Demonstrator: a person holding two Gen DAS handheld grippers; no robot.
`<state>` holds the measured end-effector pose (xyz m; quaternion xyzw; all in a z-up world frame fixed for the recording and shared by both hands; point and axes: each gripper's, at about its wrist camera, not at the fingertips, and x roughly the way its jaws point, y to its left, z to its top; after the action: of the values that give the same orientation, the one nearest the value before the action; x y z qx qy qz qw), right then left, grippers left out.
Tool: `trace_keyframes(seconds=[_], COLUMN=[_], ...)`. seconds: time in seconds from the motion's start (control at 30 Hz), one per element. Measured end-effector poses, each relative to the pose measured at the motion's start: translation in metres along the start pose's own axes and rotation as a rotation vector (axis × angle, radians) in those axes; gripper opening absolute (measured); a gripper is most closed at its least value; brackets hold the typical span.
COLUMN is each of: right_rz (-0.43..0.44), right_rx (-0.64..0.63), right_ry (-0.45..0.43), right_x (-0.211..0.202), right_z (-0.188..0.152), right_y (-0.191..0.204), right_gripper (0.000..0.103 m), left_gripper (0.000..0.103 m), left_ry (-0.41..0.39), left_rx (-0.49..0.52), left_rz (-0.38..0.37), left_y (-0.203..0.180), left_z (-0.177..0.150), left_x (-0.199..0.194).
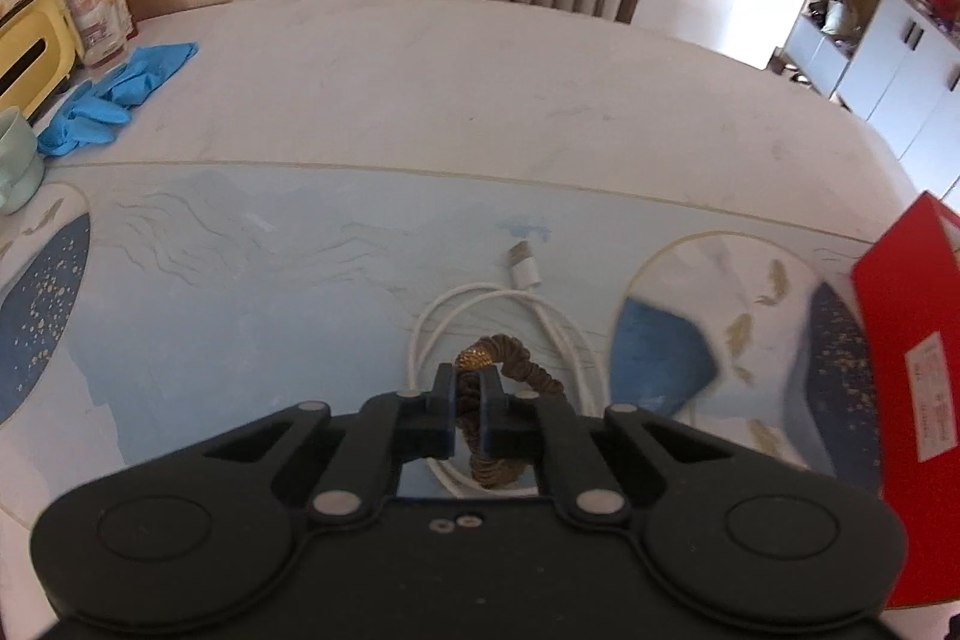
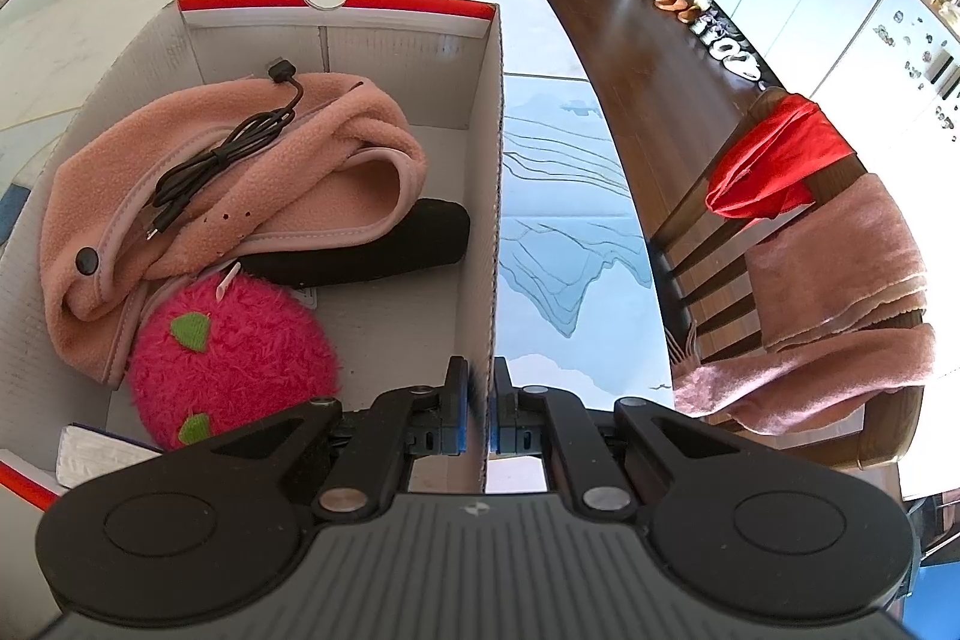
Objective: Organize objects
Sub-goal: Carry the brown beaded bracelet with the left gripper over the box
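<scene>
Meanwhile, the left claw (image 1: pixel 468 379) pinches the brown scrunchie (image 1: pixel 510 388) lying on the coiled white cable (image 1: pixel 480 304) on the desk (image 1: pixel 420 88), seemingly to lift it, while the right claw (image 2: pixel 478 400) clamps the box (image 2: pixel 492 196) wall, likely steadying it for loading.

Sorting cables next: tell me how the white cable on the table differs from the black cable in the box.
The white cable lies coiled in a loop on the table mat, outside the box; the black cable is bundled lengthwise on the pink fleece inside the box. A brown scrunchie overlaps the white one. Both show one plug end.
</scene>
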<state>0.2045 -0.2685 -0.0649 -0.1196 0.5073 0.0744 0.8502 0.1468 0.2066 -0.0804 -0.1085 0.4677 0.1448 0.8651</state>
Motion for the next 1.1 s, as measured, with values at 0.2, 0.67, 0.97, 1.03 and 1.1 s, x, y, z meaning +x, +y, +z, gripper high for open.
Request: trace_keyframes(seconds=[0.2, 0.67, 0.97, 1.03, 1.1], right_rz=[0.007, 0.026, 0.063, 0.067, 0.073], right_rx=[-0.003, -0.02, -0.048, -0.063, -0.074], right_ry=[-0.007, -0.024, -0.03, -0.032, -0.034], right_x=[0.0, -0.001, 0.0, 0.0, 0.0], right_z=[-0.001, -0.002, -0.003, -0.003, -0.004], right_y=[-0.001, -0.003, -0.007, -0.007, -0.007], right_gripper=[0.006, 0.005, 0.005, 0.005, 0.005], left_gripper=[0.005, 0.005, 0.005, 0.005, 0.005], left_ry=[-0.025, -0.146, -0.16, -0.16, -0.161], left_rx=[0.013, 0.194, 0.333, 0.36, 0.38], left_rz=[-0.05, -0.292, -0.399, -0.41, -0.418], left_y=[-0.015, -0.123, -0.214, -0.233, -0.251], left_z=[0.001, 0.013, 0.01, 0.008, 0.009], left_x=[-0.017, -0.087, -0.101, -0.103, -0.101])
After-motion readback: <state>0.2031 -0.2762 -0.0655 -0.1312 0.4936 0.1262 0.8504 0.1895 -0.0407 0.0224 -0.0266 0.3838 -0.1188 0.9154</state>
